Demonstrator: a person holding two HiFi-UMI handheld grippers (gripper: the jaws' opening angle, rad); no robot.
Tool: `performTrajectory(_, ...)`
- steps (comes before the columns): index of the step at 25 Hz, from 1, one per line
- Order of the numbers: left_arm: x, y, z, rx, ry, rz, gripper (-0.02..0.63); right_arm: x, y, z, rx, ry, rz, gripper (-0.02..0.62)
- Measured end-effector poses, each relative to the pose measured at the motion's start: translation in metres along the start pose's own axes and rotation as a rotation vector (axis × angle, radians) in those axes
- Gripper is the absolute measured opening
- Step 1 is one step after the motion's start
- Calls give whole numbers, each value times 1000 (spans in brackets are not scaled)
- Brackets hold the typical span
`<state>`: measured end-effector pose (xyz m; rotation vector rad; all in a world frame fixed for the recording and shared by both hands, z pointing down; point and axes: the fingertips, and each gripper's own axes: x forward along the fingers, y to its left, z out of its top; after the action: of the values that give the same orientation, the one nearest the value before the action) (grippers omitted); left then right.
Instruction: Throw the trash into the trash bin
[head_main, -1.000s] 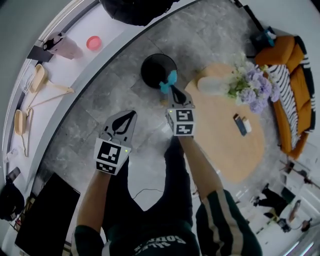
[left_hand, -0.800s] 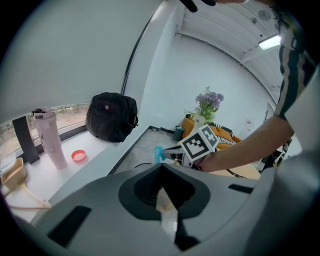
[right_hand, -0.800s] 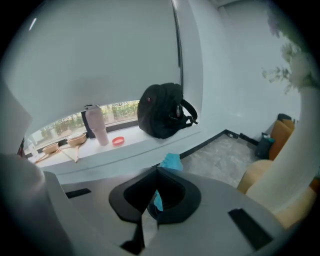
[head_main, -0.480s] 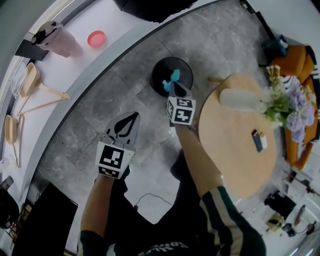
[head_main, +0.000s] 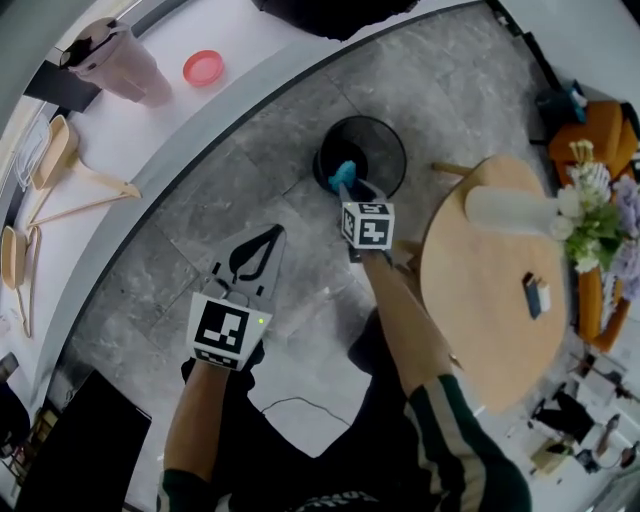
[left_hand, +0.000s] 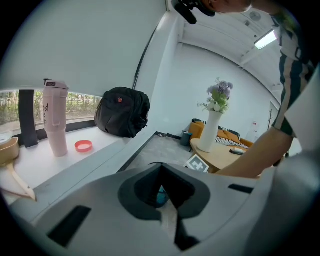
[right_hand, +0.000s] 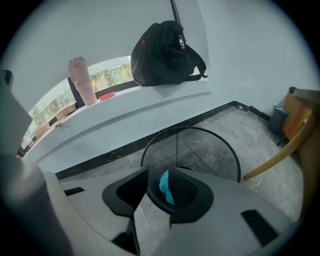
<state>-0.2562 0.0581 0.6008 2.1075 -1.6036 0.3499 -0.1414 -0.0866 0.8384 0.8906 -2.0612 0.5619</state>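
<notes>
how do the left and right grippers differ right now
The right gripper hangs over the bin; the left gripper is over bare floor, short of it. The right gripper's jaws have just been opening, with blue trash between them; the left gripper's are together and empty. Both carry a marker cube.

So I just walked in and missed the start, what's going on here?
A person holds the right gripper over the black mesh trash bin. Its jaws have just been opening, and a blue scrap of trash sits between them. The left gripper hangs shut and empty over the floor.
</notes>
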Motion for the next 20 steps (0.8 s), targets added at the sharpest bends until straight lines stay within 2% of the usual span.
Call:
performTrajectory(1,-4,-1,1,-17,-8,7,0,-1,2,-2,-8,6,8,117)
performTrajectory(2,-8,-2,3,-36,-16,14,0,-3,4,-2,-10,2,15,121)
performTrajectory(8,-37,-5,19,-113,-22,73,0,-55,30,28,60,-91,74,118)
performTrajectory(11,-48,-14,33,-124,-23,81,0,-97,39,50,18,-149,93,34)
performTrajectory(13,-55,-23,40,-136,-16,76,0,-127,43,65,-2,-188,100,8)
performTrajectory(17,-67,-41,54,-137,20,60,0,-184,54,87,-12,-239,105,2)
performTrajectory(20,-66,-62,67,-83,46,32,0,-229,53,100,-19,-290,111,2)
